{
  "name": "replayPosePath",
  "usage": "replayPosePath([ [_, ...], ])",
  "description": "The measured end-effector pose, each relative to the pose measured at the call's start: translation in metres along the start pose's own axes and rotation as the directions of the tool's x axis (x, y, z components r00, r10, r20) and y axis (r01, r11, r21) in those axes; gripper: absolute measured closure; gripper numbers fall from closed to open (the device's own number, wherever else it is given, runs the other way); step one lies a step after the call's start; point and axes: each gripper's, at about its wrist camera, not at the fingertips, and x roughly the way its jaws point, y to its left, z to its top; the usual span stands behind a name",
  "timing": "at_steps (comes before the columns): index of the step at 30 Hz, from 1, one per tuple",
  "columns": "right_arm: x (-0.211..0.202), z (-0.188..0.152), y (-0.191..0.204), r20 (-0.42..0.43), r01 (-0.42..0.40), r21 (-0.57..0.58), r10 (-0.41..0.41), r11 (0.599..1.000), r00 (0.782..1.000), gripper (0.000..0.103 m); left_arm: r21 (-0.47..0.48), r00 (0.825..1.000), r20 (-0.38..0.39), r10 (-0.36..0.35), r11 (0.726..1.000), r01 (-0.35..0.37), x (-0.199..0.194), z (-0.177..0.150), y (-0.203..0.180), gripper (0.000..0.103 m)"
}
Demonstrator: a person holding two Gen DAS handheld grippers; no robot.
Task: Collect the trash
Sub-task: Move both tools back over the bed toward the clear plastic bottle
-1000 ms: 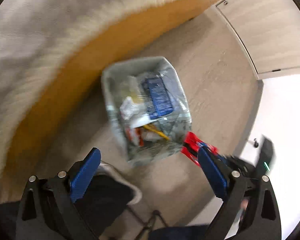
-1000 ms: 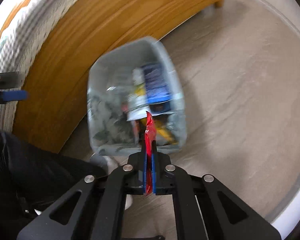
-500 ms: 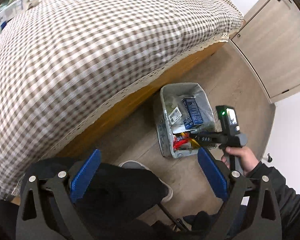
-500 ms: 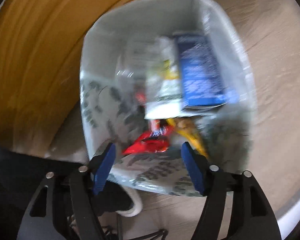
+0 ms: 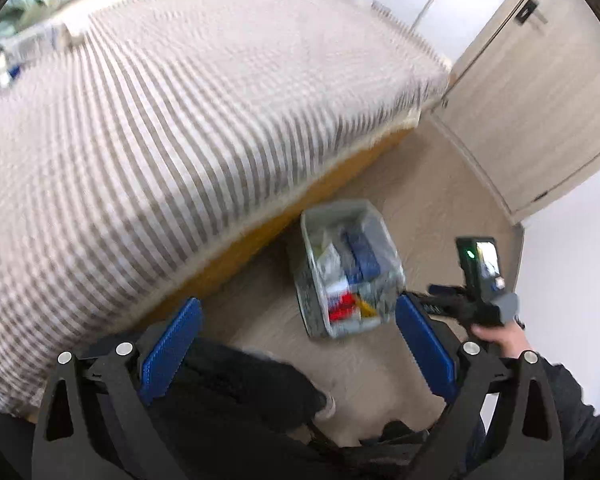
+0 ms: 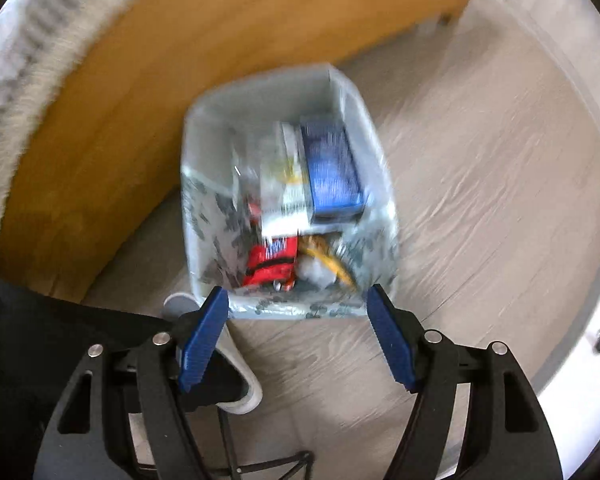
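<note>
1. Bin position: the trash bin [image 6: 220, 216] sits at the centre of the right wrist view, on the wood-look floor [image 6: 480, 200], just beside the orange-brown bed frame [image 6: 148, 80] in the upper left. In the left wrist view the same bin [image 5: 312, 280] appears right of centre, below the edge of the bed.
2. Bin orientation: the bin is upright, mouth facing up toward the camera. Its long axis runs from the lower centre of the right wrist frame to the upper centre, leaning slightly right at the far end.
3. Red wrapper [image 6: 270, 266]: lies inside the bin at its near end, at the lower centre of the frame. Its long axis is tilted, lower left to upper right. It touches neither pad.
4. Other contents: a blue box [image 6: 332, 172] lies lengthwise at the far right of the bin, beside a white packet [image 6: 288, 184]; yellow scrap [image 6: 332, 264] lies right of the wrapper. Blur hides finer detail.
5. Right gripper [image 6: 296, 336]: jaws spread wide, nothing between them, above the near rim of the bin. The jaws have just been opening.
6. Left gripper [image 5: 296, 344]: jaws spread wide and empty, at the bottom of the left wrist frame.
7. Bed cover: the checked bedspread [image 5: 160, 120] fills the upper left of the left wrist view.
</note>
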Motion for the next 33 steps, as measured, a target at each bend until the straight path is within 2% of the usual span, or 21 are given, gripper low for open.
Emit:
replayPosePath([
  [3, -0.056, 0.007, 0.027, 0.144, 0.054, -0.091, -0.04, 0.994, 0.989, 0.034, 0.031, 0.993, 0.118, 0.023, 0.999, -0.027, -0.033, -0.002, 0.011, 0.009],
  [6, -0.11, 0.017, 0.063, 0.288, 0.085, -0.179, -0.031, 0.98, 0.957, 0.034, 0.059, 0.967, 0.241, 0.086, 0.993, -0.104, -0.071, -0.006, 0.04, 0.009],
  [8, -0.143, 0.023, 0.101, 0.38, 0.074, -0.266, 0.034, 0.961, 0.924, 0.034, 0.048, 0.95, 0.276, 0.145, 0.985, -0.164, -0.089, -0.013, 0.07, 0.008],
  [10, -0.165, 0.028, 0.144, 0.431, 0.079, -0.39, 0.106, 0.917, 0.896, 0.034, -0.025, 0.923, 0.294, 0.249, 0.967, -0.253, -0.112, -0.025, 0.118, 0.009],
  [12, -0.175, 0.032, 0.194, 0.463, 0.141, -0.516, 0.136, 0.845, 0.876, 0.034, -0.109, 0.902, 0.277, 0.332, 0.943, -0.314, -0.128, -0.038, 0.161, 0.009],
  [13, -0.178, 0.034, 0.232, 0.482, 0.193, -0.601, 0.16, 0.775, 0.861, 0.034, -0.19, 0.886, 0.251, 0.389, 0.918, -0.349, -0.141, -0.051, 0.196, 0.009],
  [14, -0.179, 0.034, 0.257, 0.485, 0.211, -0.654, 0.188, 0.727, 0.854, 0.034, -0.24, 0.879, 0.234, 0.415, 0.901, -0.361, -0.151, -0.058, 0.216, 0.009],
  [15, -0.18, 0.036, 0.29, 0.468, 0.214, -0.721, 0.236, 0.659, 0.851, 0.034, -0.316, 0.867, 0.21, 0.453, 0.87, -0.378, -0.164, -0.069, 0.243, 0.009],
  [17, -0.182, 0.04, 0.363, 0.393, 0.199, -0.856, 0.352, 0.476, 0.849, 0.034, -0.412, 0.839, 0.181, 0.513, 0.814, -0.408, -0.186, -0.085, 0.276, 0.009],
  [19, -0.181, 0.042, 0.418, 0.332, 0.213, -0.928, 0.416, 0.306, 0.847, 0.034, -0.485, 0.812, 0.164, 0.559, 0.763, -0.427, -0.209, -0.104, 0.303, 0.009],
  [20, -0.178, 0.043, 0.455, 0.293, 0.229, -0.954, 0.431, 0.196, 0.853, 0.034, -0.506, 0.805, 0.16, 0.571, 0.748, -0.43, -0.217, -0.111, 0.312, 0.009],
  [22, -0.165, 0.048, 0.515, 0.235, 0.246, -0.969, 0.414, 0.028, 0.879, 0.034, -0.547, 0.791, 0.132, 0.597, 0.71, -0.444, -0.23, -0.128, 0.329, 0.009],
  [24, -0.144, 0.049, 0.571, 0.186, 0.257, -0.953, 0.355, -0.163, 0.916, 0.041, -0.564, 0.785, 0.109, 0.61, 0.688, -0.456, -0.238, -0.141, 0.341, 0.009],
  [25, -0.129, 0.048, 0.595, 0.166, 0.255, -0.927, 0.305, -0.277, 0.938, 0.041, -0.576, 0.778, 0.098, 0.621, 0.673, -0.465, -0.244, -0.15, 0.347, 0.009],
  [26, -0.117, 0.047, 0.612, 0.16, 0.252, -0.901, 0.269, -0.354, 0.95, 0.042, -0.585, 0.774, 0.093, 0.627, 0.663, -0.467, -0.247, -0.156, 0.352, 0.009],
  [27, -0.107, 0.047, 0.625, 0.159, 0.249, -0.881, 0.244, -0.403, 0.957, 0.043, -0.599, 0.77, 0.086, 0.632, 0.651, -0.467, -0.25, -0.162, 0.359, 0.009],
  [29, -0.09, 0.052, 0.645, 0.102, 0.177, -0.868, 0.182, -0.463, 0.978, 0.043, -0.622, 0.77, 0.07, 0.634, 0.631, -0.464, -0.252, -0.172, 0.368, 0.009],
  [30, -0.092, 0.059, 0.654, 0.041, 0.118, -0.884, 0.175, -0.452, 0.984, 0.055, -0.63, 0.771, 0.059, 0.634, 0.623, -0.464, -0.25, -0.173, 0.374, 0.009],
  [31, -0.093, 0.064, 0.659, 0.002, 0.071, -0.902, 0.159, -0.426, 0.987, 0.077, -0.638, 0.771, 0.044, 0.635, 0.611, -0.468, -0.251, -0.176, 0.381, 0.009],
  [32, -0.093, 0.076, 0.66, -0.042, 0.007, -0.93, 0.126, -0.368, 0.991, 0.099, -0.64, 0.771, 0.042, 0.636, 0.61, -0.468, -0.252, -0.177, 0.385, 0.009],
  [33, -0.094, 0.083, 0.656, -0.057, -0.012, -0.944, 0.126, -0.33, 0.99, 0.1, -0.638, 0.771, 0.045, 0.636, 0.612, -0.468, -0.252, -0.176, 0.389, 0.009],
])
